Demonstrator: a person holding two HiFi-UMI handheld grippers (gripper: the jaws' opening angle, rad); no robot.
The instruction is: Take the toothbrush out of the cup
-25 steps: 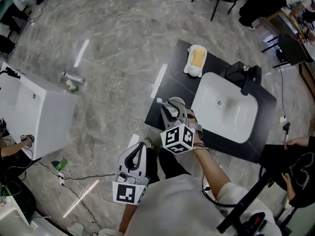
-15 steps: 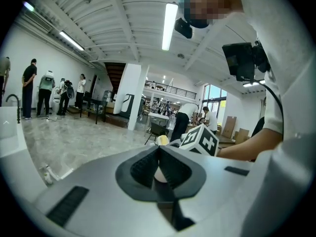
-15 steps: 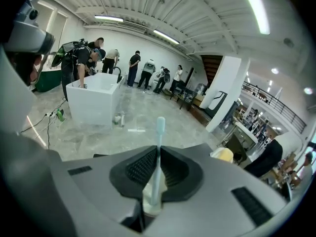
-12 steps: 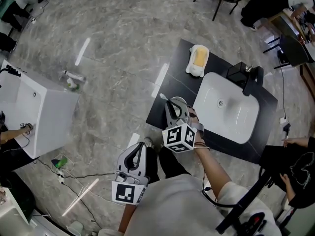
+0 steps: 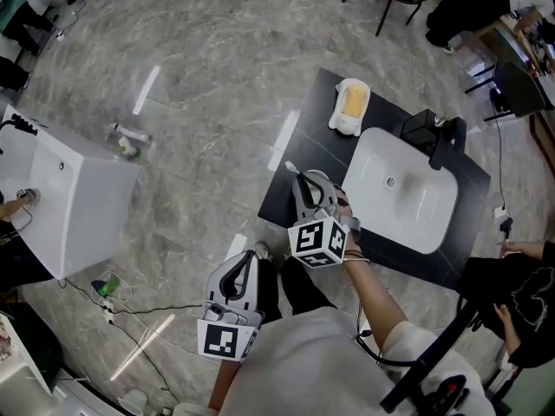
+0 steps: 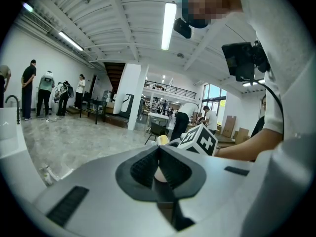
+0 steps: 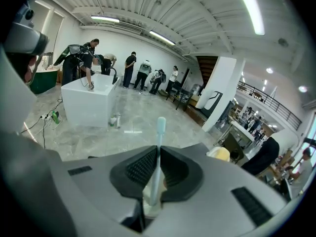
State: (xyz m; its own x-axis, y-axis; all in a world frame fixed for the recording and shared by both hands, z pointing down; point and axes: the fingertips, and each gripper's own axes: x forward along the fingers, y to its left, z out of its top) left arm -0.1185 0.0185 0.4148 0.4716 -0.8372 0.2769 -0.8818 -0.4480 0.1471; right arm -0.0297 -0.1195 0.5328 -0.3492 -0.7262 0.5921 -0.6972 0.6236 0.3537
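Observation:
A pale toothbrush [image 7: 157, 167] stands upright between my right gripper's [image 7: 157, 154] ribbed pads, its head [image 7: 160, 124] poking above them. The jaws are shut on its stem. Below them the rim of the pale cup [image 7: 149, 204] shows. In the head view the cup [image 5: 316, 180] sits at the near left of the black counter [image 5: 299, 146], with the right gripper [image 5: 305, 185] over it and the brush head [image 5: 289, 166] sticking out to the left. My left gripper [image 5: 251, 256] hangs lower left off the counter, over the floor. In its own view the left gripper [image 6: 159, 149] is shut and empty.
A white sink basin [image 5: 403, 189] with a black tap [image 5: 442, 141] fills the counter's right part. A yellow sponge in a white dish [image 5: 349, 104] lies at the far corner. A white cabinet [image 5: 69, 198] stands at left, with bottles [image 5: 126, 141] and cables [image 5: 113, 306] on the floor.
The right gripper's jaws have closed in on the toothbrush stem above the cup. The left gripper has stayed where it was.

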